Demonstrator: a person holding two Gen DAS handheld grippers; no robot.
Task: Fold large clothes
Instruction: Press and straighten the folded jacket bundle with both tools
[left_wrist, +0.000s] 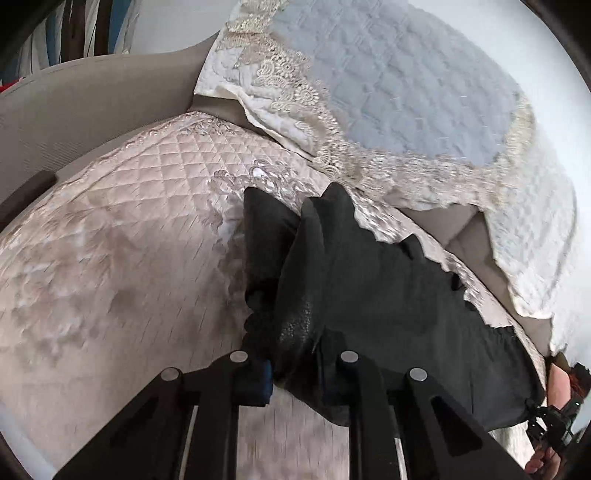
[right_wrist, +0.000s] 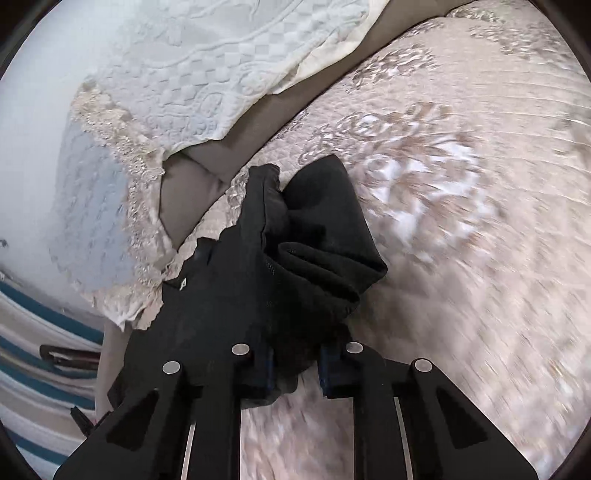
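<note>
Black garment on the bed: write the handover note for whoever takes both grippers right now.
Left gripper: shut on the black garment at its near edge.
Right gripper: shut on the same garment's near edge.
The garment lies bunched and creased on the beige quilted bedspread, below the white lace-trimmed pillows.
Done: both edges gripped.
Left: spread it flat, then make the folds; no neat fold shows yet.

I can't see either fingertip pair: the black garment (left_wrist: 369, 288) hides them; the nearby bedspread (right_wrist: 480, 295) smears
</note>
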